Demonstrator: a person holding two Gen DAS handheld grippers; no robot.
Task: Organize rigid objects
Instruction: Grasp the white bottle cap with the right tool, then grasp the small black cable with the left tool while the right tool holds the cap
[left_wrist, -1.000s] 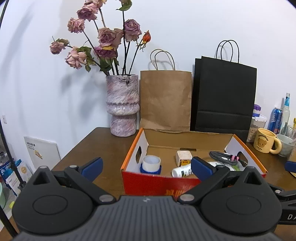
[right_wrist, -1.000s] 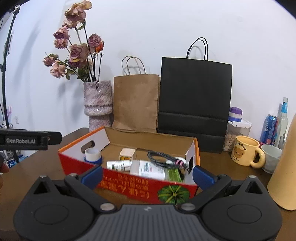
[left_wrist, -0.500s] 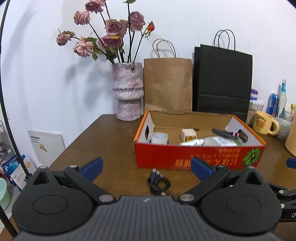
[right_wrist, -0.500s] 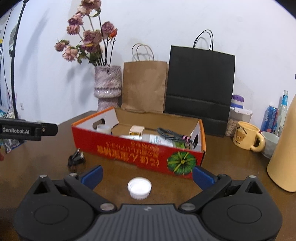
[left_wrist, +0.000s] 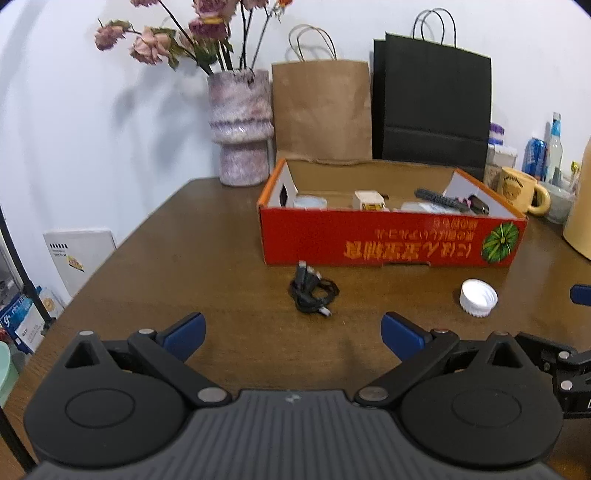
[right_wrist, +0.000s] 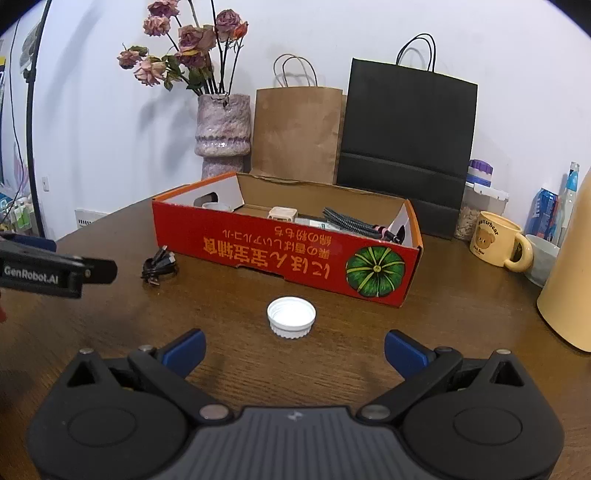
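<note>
Two loose items lie on the surface (right_wrist: 443, 332) before the red box (right_wrist: 288, 251). My right tool (right_wrist: 293, 349) gapes wide; I'd centre it over the white cap (right_wrist: 291, 316), left tool (left_wrist: 291, 334) likewise wide near the cable (left_wrist: 312, 290).

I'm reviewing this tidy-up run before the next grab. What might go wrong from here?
The white cap is low and smooth-sided; the open right gripper may pinch it off-centre and flick it away. The loose black cable lies close to the red box, so the left gripper may snag a loop or nudge the box.
</note>
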